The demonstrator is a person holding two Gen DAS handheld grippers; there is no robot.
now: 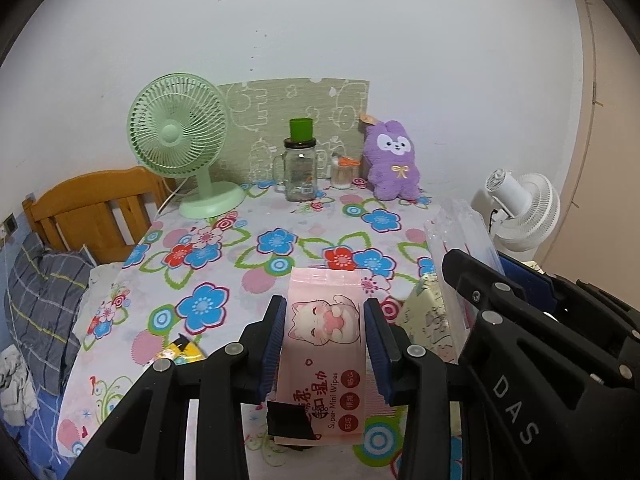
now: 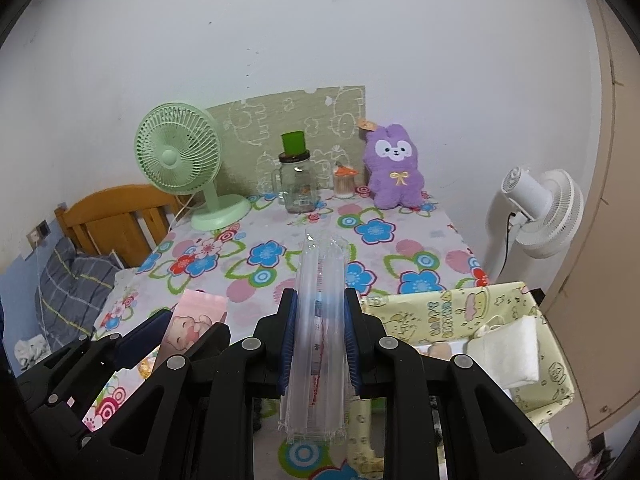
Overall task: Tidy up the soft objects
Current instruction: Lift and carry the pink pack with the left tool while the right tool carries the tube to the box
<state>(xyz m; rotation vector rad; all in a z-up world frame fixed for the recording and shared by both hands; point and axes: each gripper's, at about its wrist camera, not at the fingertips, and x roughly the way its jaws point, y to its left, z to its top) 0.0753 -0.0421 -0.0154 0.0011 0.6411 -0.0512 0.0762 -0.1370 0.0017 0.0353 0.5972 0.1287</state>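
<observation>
My left gripper [image 1: 325,320] is shut on a pink pack of wet wipes [image 1: 325,340] with a cartoon cat, held above the flowered tablecloth [image 1: 240,248]. My right gripper [image 2: 320,312] is shut on a clear plastic packet [image 2: 320,320] with something red and blue inside; this packet [image 1: 460,248] also shows at the right of the left wrist view. In the right wrist view the pink wipes [image 2: 196,324] sit at the left. A pale yellow fabric basket [image 2: 460,308] stands at the table's right front, holding a white soft pad [image 2: 508,352]. A purple plush rabbit [image 2: 394,168] leans against the back wall.
At the back stand a green desk fan [image 1: 180,140], a glass jar [image 1: 300,176] with a green cup on top, and a small toothpick holder [image 1: 344,174]. A small yellow packet [image 1: 182,352] lies on the cloth. A white floor fan [image 2: 536,208] is right of the table, a wooden bed [image 1: 92,208] left.
</observation>
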